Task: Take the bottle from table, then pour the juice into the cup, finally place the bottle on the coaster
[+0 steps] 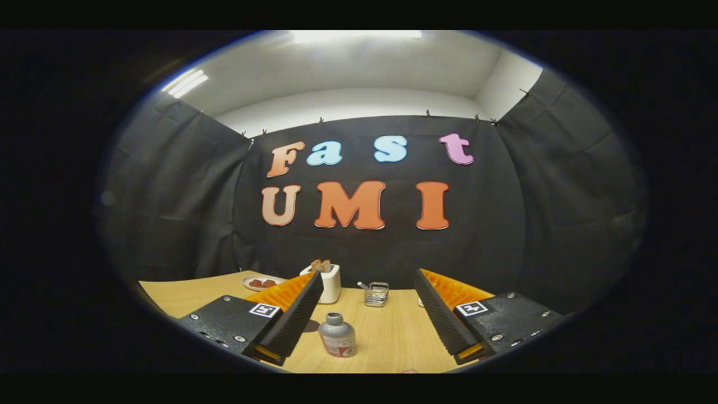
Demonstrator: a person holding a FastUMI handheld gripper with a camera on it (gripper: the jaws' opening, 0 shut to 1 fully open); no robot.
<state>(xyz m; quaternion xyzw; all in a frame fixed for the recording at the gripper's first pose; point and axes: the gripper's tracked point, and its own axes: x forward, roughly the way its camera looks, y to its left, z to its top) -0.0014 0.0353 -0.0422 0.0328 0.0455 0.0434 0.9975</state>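
fingers [305,314] spread apart, holding nothing; bottle [337,335] stands upright on the worktop [392,336] between them, untouched.

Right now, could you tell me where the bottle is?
The bottle stands upright on the table, between the open claw's fingers, nearer the left one.

coaster [312,325] (dark) half behind claw [368,306] finger
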